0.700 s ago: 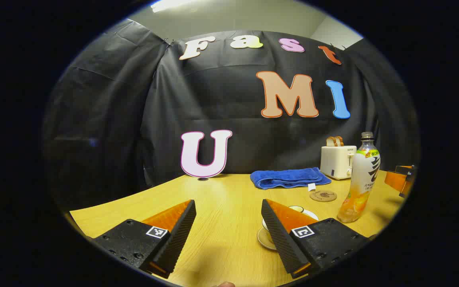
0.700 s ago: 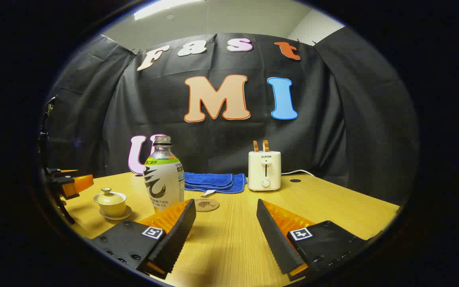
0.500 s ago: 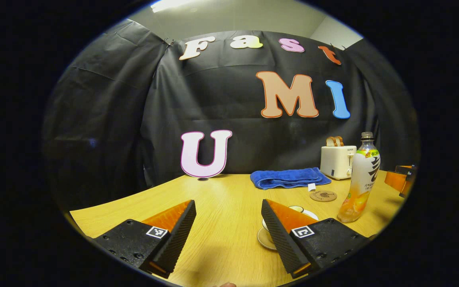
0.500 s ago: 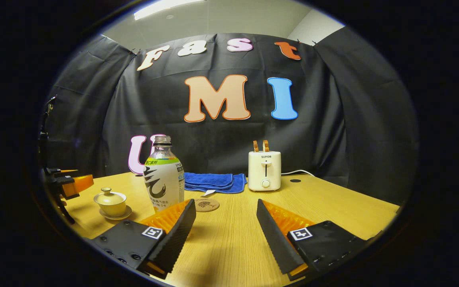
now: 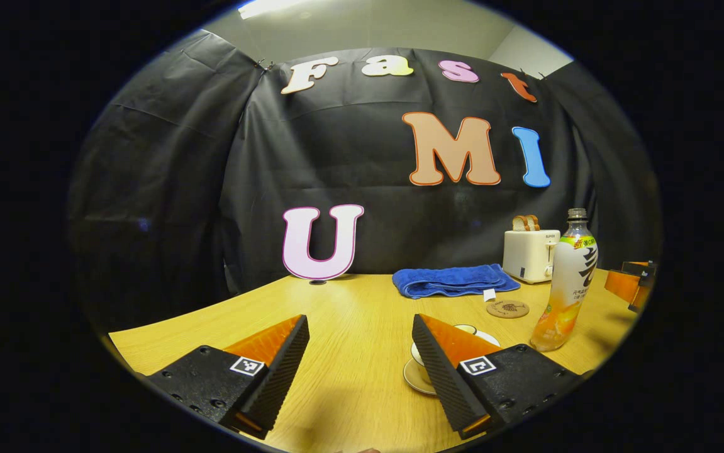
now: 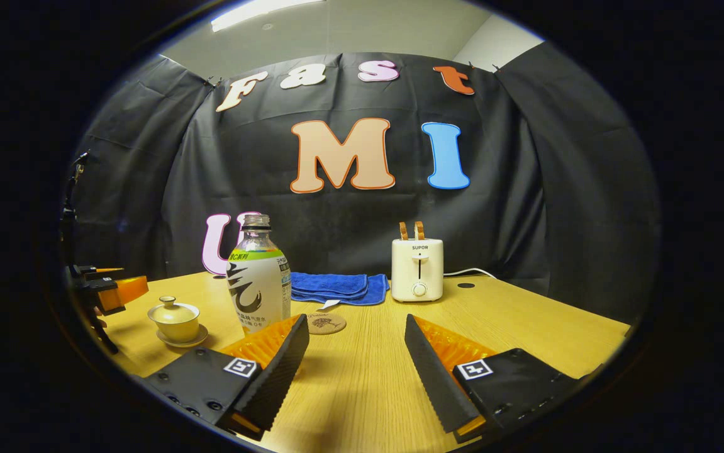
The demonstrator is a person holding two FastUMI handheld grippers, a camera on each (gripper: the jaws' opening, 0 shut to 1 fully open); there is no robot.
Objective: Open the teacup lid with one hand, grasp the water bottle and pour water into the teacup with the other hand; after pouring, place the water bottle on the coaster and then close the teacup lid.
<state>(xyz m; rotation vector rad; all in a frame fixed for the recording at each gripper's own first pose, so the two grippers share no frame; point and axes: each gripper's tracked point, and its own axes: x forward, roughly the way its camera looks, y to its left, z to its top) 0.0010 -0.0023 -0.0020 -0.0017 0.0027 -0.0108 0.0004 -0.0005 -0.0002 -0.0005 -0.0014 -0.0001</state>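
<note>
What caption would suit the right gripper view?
Open right gripper above the wooden table, facing bottle, lidded teacup, coaster, towel and toaster.

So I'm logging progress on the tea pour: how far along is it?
Nothing looks done yet. The lid sits on the teacup, and the water bottle stands upright on the table, beside the bare coaster. The left gripper and the right gripper are open, holding nothing. Left: lift the lid, pour, set the bottle on the coaster, close the lid.
</note>
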